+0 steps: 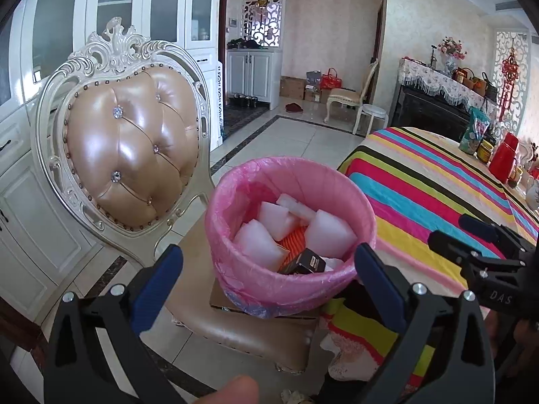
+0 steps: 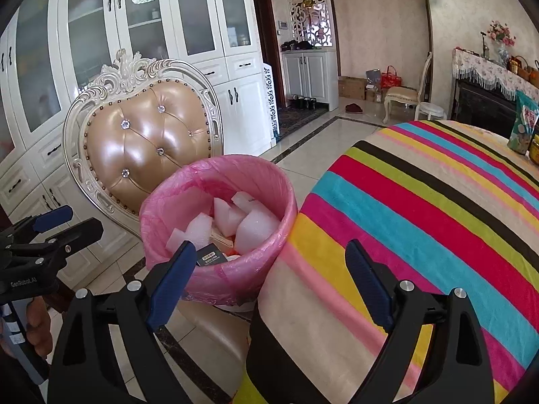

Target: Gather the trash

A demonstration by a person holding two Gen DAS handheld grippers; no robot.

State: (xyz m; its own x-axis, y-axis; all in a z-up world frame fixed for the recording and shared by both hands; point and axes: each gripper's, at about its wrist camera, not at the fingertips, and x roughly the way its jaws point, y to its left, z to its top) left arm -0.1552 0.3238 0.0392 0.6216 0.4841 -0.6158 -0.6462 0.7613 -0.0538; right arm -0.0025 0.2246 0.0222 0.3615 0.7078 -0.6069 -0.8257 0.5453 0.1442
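Pink liner wraps the bin (image 1: 289, 235), which sits on the tufted chair (image 1: 131, 158) just beside the striped table (image 1: 421, 185). Foam chunks (image 1: 259, 242) and a small dark box (image 1: 303, 262) already lie inside it. Left gripper (image 1: 269, 269) and right gripper (image 2: 269, 269) both hang with jaws wide apart and empty; best to lift clear of the rim before seeking more trash, so the light bin isn't tipped
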